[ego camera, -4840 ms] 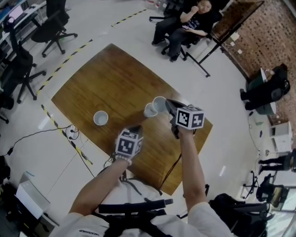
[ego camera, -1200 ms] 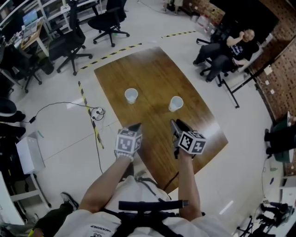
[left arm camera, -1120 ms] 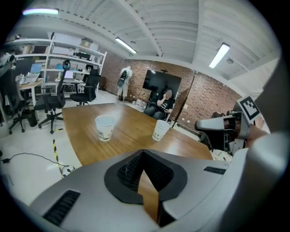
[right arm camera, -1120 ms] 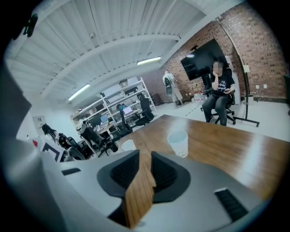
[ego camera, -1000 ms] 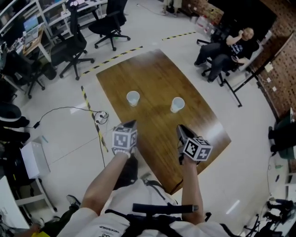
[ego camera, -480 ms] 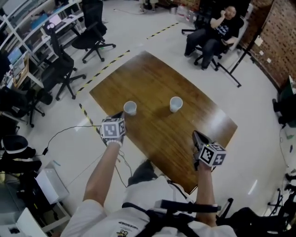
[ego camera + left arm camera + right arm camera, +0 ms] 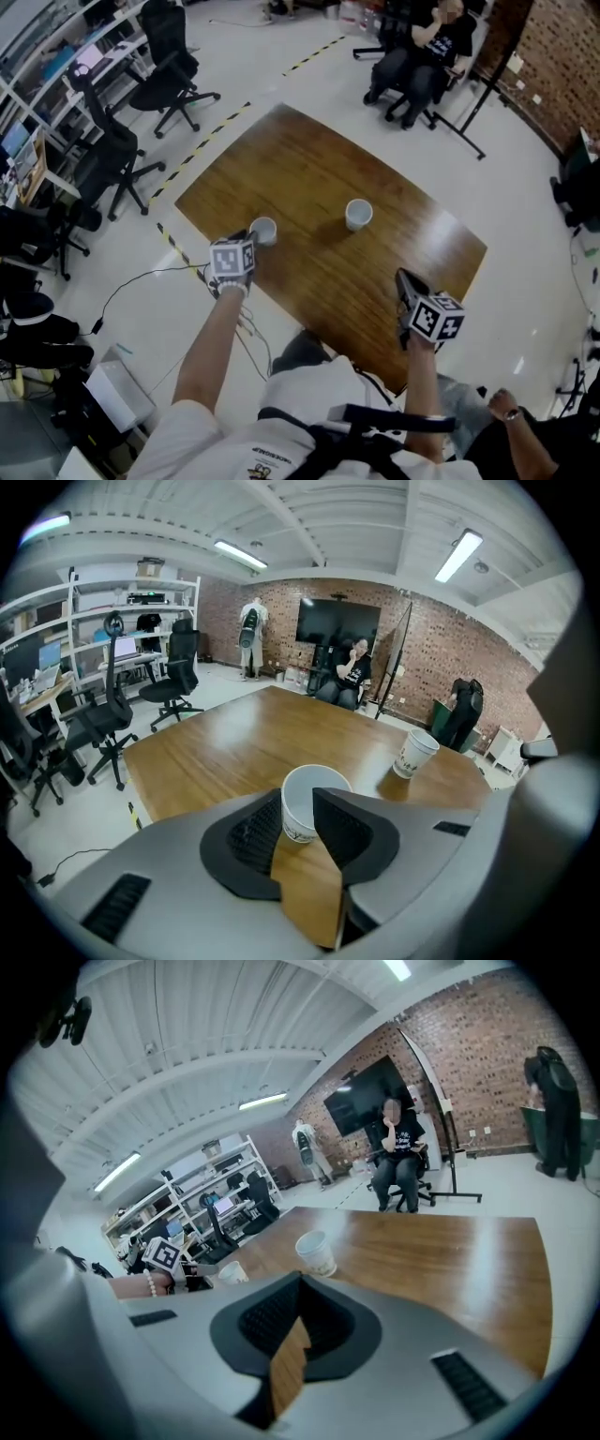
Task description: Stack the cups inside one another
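Note:
Two white paper cups stand upright and apart on the wooden table [image 7: 309, 159]. The left cup [image 7: 263, 230] [image 7: 307, 801] stands between the tips of my left gripper [image 7: 248, 236] [image 7: 298, 795], whose jaws are open on either side of it. The right cup [image 7: 358, 214] [image 7: 413, 754] [image 7: 316, 1252] stands alone near the table's middle. My right gripper [image 7: 404, 278] [image 7: 300, 1279] hovers over the near right edge, shut with nothing in it, well short of that cup. The right gripper view also shows the left cup [image 7: 232, 1272] beside the left gripper's marker cube [image 7: 161, 1254].
Office chairs [image 7: 155, 80] stand on the floor to the left, near yellow-black floor tape [image 7: 211, 127]. A seated person [image 7: 427, 47] is beyond the far table corner. A cable [image 7: 141, 277] lies on the floor. Another person's hand [image 7: 502, 405] shows at the lower right.
My left gripper has moved out to the left until its open jaws flank the left cup. My right gripper has drawn back to the near right edge of the table.

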The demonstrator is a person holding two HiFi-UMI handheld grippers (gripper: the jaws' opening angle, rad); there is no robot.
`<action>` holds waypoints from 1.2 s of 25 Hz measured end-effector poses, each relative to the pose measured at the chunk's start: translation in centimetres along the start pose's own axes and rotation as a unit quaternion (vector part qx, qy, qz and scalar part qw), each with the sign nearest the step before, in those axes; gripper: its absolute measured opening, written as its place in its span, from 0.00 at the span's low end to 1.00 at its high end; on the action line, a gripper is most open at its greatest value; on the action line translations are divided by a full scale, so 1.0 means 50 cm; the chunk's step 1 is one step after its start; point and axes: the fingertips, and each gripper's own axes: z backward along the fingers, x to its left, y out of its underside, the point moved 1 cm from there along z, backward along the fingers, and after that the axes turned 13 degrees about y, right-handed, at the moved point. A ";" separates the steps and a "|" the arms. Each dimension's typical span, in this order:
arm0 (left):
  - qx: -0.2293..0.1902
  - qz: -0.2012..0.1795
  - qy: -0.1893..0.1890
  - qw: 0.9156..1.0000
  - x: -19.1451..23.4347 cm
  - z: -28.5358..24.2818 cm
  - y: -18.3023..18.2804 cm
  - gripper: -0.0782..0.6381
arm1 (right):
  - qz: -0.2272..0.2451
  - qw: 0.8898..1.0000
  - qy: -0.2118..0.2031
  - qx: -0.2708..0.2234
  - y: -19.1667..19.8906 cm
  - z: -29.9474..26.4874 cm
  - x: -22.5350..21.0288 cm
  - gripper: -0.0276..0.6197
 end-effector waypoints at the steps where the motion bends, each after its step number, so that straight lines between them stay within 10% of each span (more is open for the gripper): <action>1: 0.001 0.002 0.000 1.000 0.007 -0.005 -0.003 0.26 | -0.002 1.000 0.003 0.001 0.000 -0.001 -0.001 0.04; 30: 0.064 -0.038 0.026 0.997 0.016 -0.097 -0.021 0.14 | 0.000 0.999 0.017 0.027 -0.004 -0.096 0.010 0.04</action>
